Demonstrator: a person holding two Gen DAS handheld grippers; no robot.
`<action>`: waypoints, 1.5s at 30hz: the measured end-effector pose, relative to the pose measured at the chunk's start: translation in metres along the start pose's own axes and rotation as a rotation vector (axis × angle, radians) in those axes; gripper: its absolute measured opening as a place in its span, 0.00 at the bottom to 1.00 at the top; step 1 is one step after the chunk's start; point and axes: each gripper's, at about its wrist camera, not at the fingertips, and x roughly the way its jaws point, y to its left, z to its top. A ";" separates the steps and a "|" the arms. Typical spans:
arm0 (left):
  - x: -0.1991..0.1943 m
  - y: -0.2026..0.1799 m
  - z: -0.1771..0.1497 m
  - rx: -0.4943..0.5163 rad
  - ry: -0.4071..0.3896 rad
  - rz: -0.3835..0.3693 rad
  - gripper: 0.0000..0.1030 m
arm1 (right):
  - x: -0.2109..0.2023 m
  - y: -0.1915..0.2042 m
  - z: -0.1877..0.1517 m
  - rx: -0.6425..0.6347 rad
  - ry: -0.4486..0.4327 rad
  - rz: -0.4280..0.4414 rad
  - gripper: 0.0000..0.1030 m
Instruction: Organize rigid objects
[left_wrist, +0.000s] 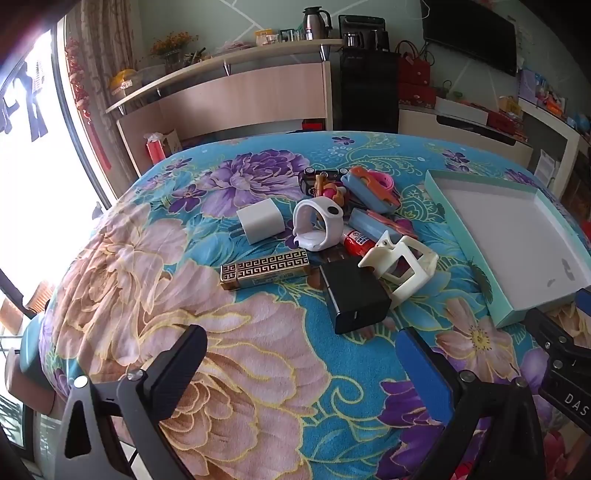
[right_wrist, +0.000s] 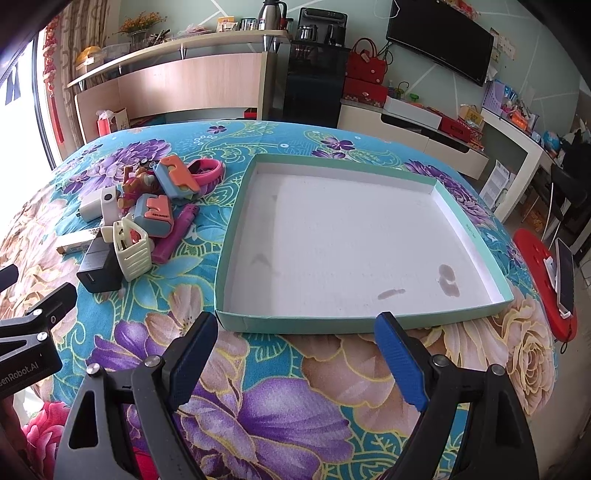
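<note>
A heap of small rigid things lies on the flowered cloth: a black charger (left_wrist: 354, 297), a gold patterned lighter (left_wrist: 264, 268), a white charger cube (left_wrist: 260, 220), a white watch band (left_wrist: 317, 223), a cream clip (left_wrist: 400, 264) and blue-orange blocks (left_wrist: 369, 188). To their right sits a shallow teal tray (right_wrist: 476, 236) with a bare white floor. My left gripper (left_wrist: 303, 350) hovers open just short of the black charger, nothing between its fingers. My right gripper (right_wrist: 295, 332) stands open in front of the tray's near wall (right_wrist: 295, 321), holding nothing. The heap shows in the right wrist view too, with the black charger (right_wrist: 98, 271) nearest.
The table's far edge curves in front of a wooden counter (left_wrist: 240, 96) and a dark cabinet (right_wrist: 314, 96). A red stool (right_wrist: 539, 273) with a phone (right_wrist: 563, 273) on it stands off the table's right side. The left gripper's body (right_wrist: 29, 332) shows at the left edge.
</note>
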 end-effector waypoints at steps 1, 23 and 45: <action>0.000 0.000 0.000 -0.001 0.001 -0.001 1.00 | 0.000 0.000 0.000 -0.001 -0.001 0.000 0.85; 0.005 0.002 -0.002 -0.015 0.010 -0.007 1.00 | 0.001 0.001 -0.001 -0.003 0.003 -0.003 0.85; 0.006 0.004 -0.004 0.001 -0.022 0.014 1.00 | 0.001 0.002 0.000 -0.003 0.004 -0.003 0.85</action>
